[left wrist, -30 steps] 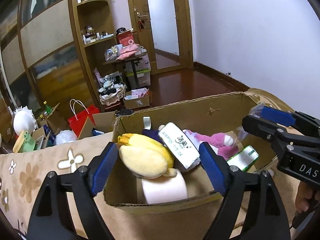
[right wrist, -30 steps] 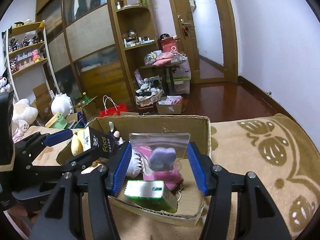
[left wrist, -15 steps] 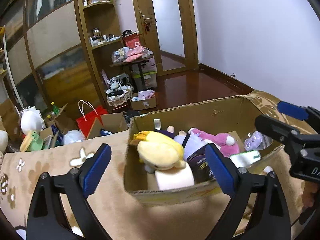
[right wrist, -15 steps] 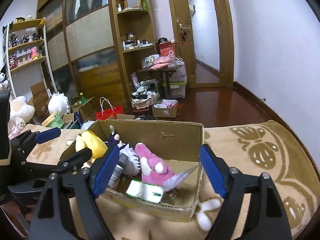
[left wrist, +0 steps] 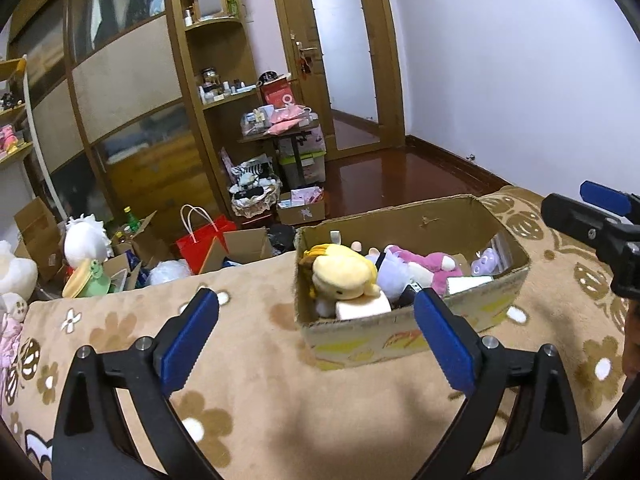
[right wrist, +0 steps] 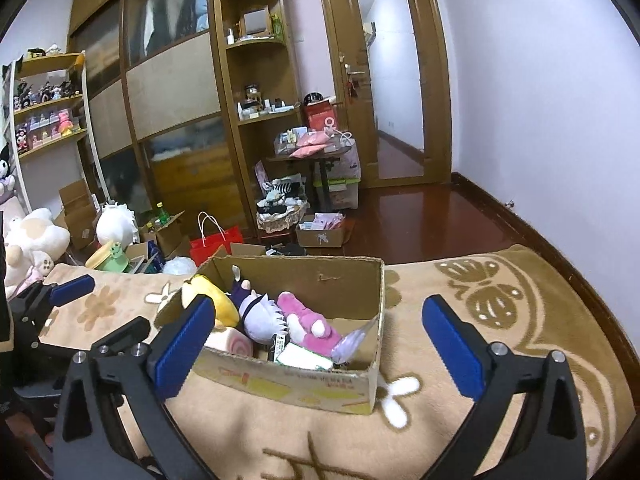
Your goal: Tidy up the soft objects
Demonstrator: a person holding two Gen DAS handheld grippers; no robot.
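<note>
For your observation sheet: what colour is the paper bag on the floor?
Red bag, white handles; clearest in the right wrist view.

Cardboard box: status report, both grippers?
Left gripper open, empty. Right gripper open, empty. Cardboard box on blanket, holds plush toys. Nothing blocking.

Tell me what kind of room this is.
Likely a lived-in bedroom or spare room at home: wooden wardrobe with shelves, plush toys piled at the left, and a cardboard box of toys on a flowered blanket.

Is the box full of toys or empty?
Nearly full. The box holds a yellow plush, a pink plush and other soft things, with bare bottom at one end.
</note>
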